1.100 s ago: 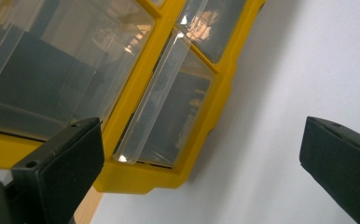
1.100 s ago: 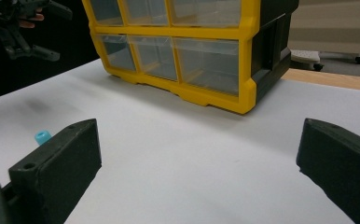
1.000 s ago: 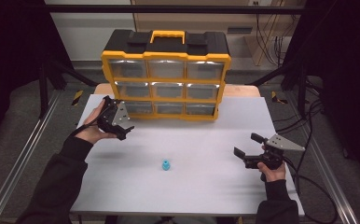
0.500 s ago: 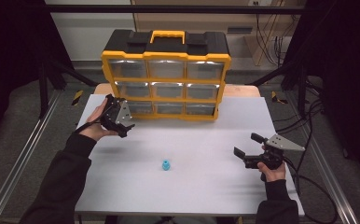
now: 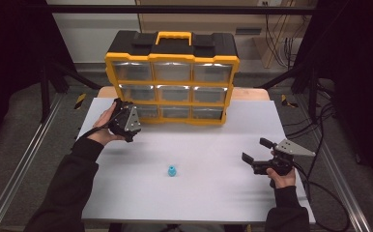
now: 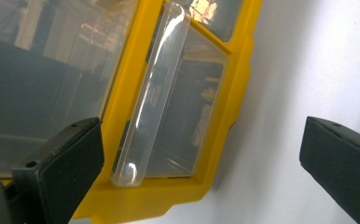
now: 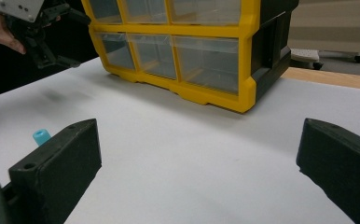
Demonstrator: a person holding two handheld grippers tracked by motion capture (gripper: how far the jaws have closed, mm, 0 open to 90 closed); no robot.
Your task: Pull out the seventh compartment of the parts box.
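White tabletop (image 5: 199, 193), high view, nearest edge first. The person's right hand (image 5: 281, 176) holds the right claw (image 5: 254, 154) low over the right side of the tabletop, its jaws spread wide and empty. A small blue cap-like piece (image 5: 172, 170) stands alone on bare surface near the middle, well apart from both claws; in the right gripper view it shows at far left, just beyond the left jaw. Farther back on the left, the left hand (image 5: 105, 128) holds the left claw (image 5: 126, 113) against the lower left corner of the yellow drawer cabinet (image 5: 172, 79). In the left gripper view its jaws stand wide open, with a clear drawer handle (image 6: 152, 93) and the cabinet's yellow frame between them, nothing gripped. The cabinet, with black top and yellow carry handle (image 5: 174, 36), stands at the far edge. Cables (image 5: 320, 121) trail off the right side.
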